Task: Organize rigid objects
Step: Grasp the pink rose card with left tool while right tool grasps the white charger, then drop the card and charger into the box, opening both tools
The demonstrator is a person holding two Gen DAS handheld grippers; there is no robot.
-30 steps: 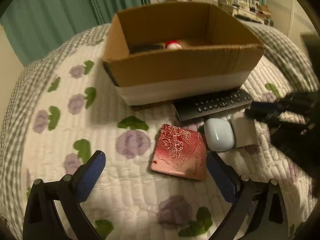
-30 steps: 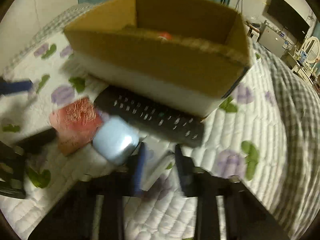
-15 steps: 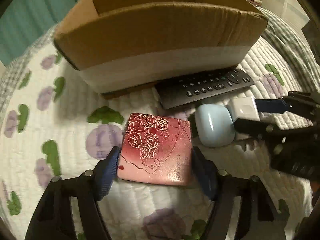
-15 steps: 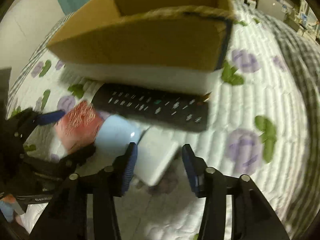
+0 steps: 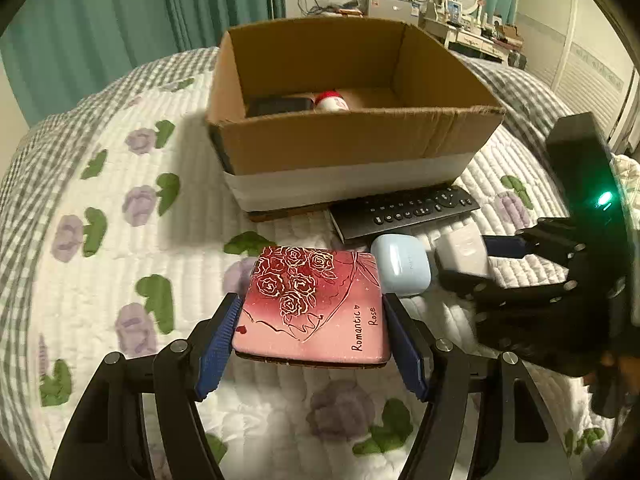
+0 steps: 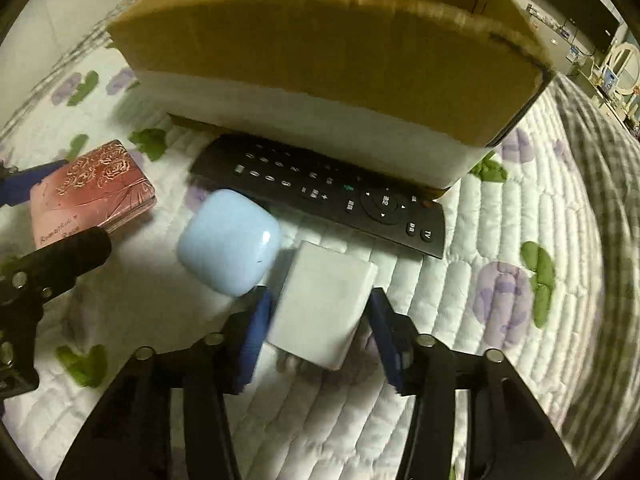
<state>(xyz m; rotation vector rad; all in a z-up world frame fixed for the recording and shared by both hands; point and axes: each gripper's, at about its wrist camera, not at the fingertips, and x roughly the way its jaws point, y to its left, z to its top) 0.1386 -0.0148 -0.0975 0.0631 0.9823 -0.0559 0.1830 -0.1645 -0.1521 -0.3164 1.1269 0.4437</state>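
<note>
My left gripper (image 5: 314, 330) is shut on a pink rose-patterned case (image 5: 316, 300) and holds it just above the quilt. My right gripper (image 6: 320, 336) is shut on a white charger block (image 6: 324, 308); it also shows in the left wrist view (image 5: 460, 248). A light blue earbud case (image 6: 230, 240) lies beside the block. A black remote (image 6: 320, 196) lies against the cardboard box (image 5: 352, 148). The box holds a dark flat object (image 5: 280, 105) and a red-and-white item (image 5: 330, 101).
Everything rests on a white quilt (image 5: 120, 240) with purple flowers and green leaves, with a grey checked border. Teal curtains (image 5: 100, 20) hang behind. A dresser with clutter (image 5: 460, 12) stands at the back right.
My left gripper closed on the pink case and lifted it slightly. My right gripper moved in around the white block and closed on it.
</note>
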